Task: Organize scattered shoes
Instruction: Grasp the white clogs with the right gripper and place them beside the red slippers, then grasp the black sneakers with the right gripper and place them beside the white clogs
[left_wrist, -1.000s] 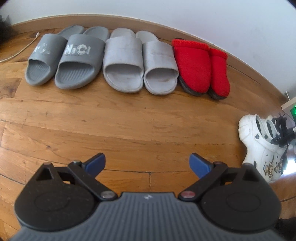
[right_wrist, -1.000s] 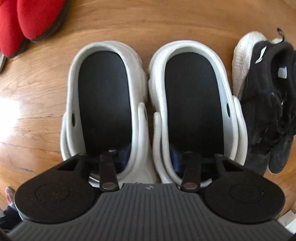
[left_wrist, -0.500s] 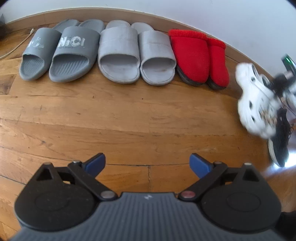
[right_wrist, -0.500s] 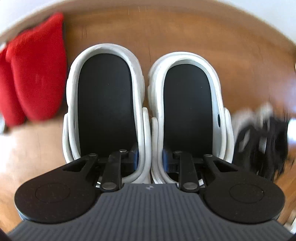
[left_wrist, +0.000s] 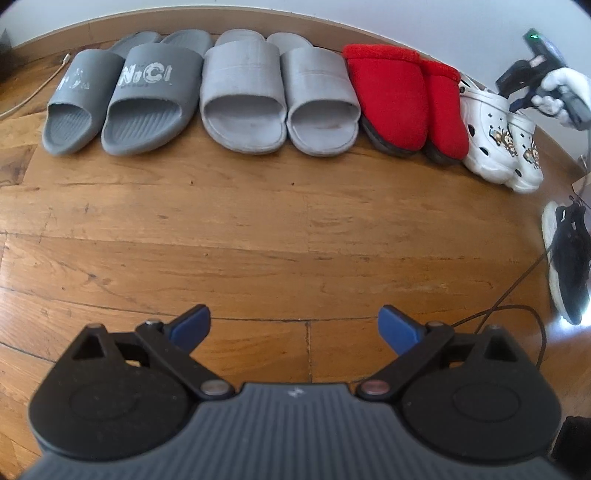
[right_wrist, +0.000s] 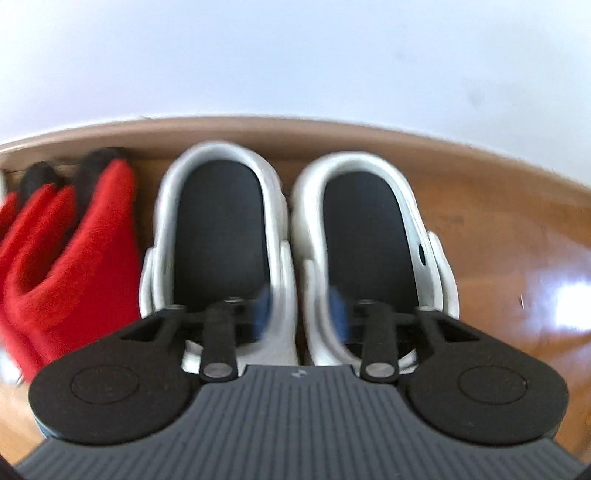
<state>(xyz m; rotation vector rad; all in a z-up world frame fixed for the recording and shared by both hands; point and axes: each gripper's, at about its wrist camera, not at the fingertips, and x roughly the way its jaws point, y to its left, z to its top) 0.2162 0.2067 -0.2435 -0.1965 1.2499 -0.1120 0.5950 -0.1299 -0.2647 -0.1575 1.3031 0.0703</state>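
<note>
White clogs (right_wrist: 288, 236) sit beside red slippers (right_wrist: 70, 258), their inner walls pinched together by the right tongs (right_wrist: 301, 310); left tongs (left_wrist: 295, 328) spread, empty.

Wooden floor (left_wrist: 258, 229) — white wall (right_wrist: 295, 55) — cable (left_wrist: 509, 291)

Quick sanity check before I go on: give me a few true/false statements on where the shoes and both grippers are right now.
1. The white clogs sit right of the red slippers in the wall row. True.
2. The left gripper holds a slipper. False: it is open, holding nothing.
3. The right gripper pinches the clogs' adjoining inner walls. True.
4. The black sneakers stand in the row. False: they lie apart.
</note>
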